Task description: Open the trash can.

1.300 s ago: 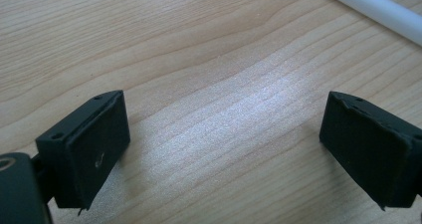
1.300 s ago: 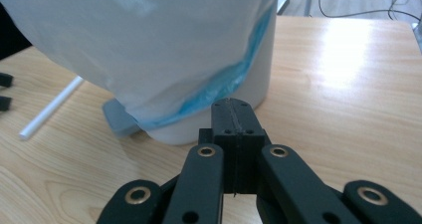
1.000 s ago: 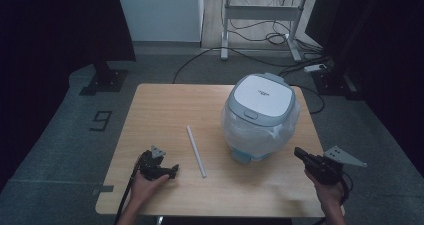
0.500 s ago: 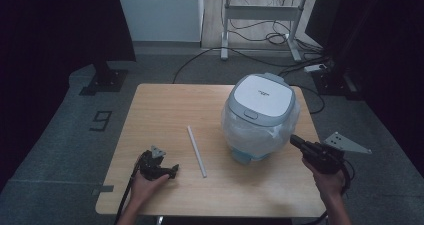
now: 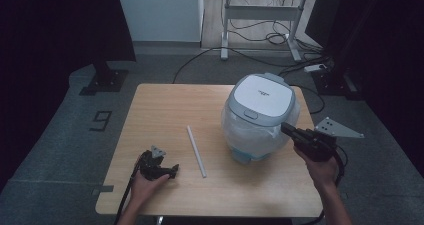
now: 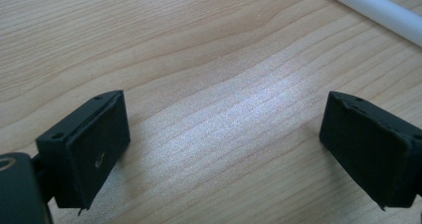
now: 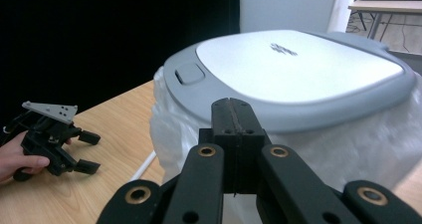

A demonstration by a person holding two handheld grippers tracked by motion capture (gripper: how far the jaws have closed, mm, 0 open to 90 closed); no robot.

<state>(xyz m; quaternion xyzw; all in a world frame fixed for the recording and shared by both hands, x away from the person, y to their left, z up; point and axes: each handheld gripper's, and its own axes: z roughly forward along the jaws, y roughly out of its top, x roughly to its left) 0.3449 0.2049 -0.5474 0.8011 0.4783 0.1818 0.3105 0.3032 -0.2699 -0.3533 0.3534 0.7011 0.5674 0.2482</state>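
On the wooden table (image 5: 150,110), the white-lidded bin (image 5: 260,116) with its plastic liner stands toward the 2 o'clock corner, near the right edge, while the broad stretch from 9 to 11 o'clock lies bare. The right gripper (image 5: 286,128), jaws pressed together on nothing, hangs at the bin's 4 o'clock side just beside its liner. The left gripper (image 5: 172,171), jaws wide apart and empty, rests at 7 o'clock near the front edge, a white rod (image 5: 196,150) just beyond it; grey floor and cables (image 5: 260,32) surround the table.

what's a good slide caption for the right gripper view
Right gripper, fingers shut and empty, raised beside a plastic-wrapped rice cooker; left gripper open on the table.
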